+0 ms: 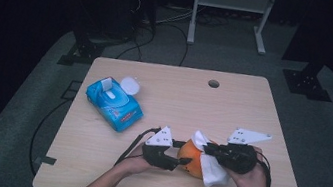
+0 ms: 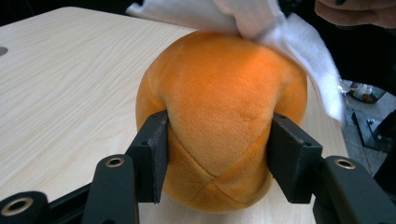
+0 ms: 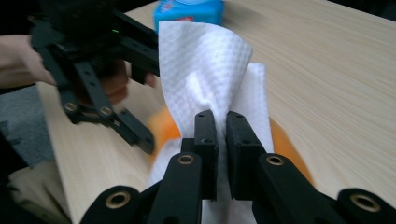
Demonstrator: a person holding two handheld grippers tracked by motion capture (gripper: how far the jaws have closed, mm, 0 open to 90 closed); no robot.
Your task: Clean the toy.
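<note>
Looks like mid-wipe near the tabletop's front edge: the left gripper (image 2: 217, 154) pinches the round orange plush ball (image 2: 219, 116) steady, the right gripper (image 3: 222, 135) clamps a white textured paper wipe (image 3: 205, 70) draped over it, so next probably rub downward.

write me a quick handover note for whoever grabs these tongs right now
Left tongs: shut on the orange plush ball, pads pressed into both its sides, holding it on the table.
Right tongs: shut on a white wipe, draped over the top of the ball.
Blue wipe pack: far left of the table, lid open.
Done: wipe is out of the pack, ball is steadied, wipe is on the ball.
Left: probably finish wiping the ball's surface, then let go of ball and wipe.
</note>
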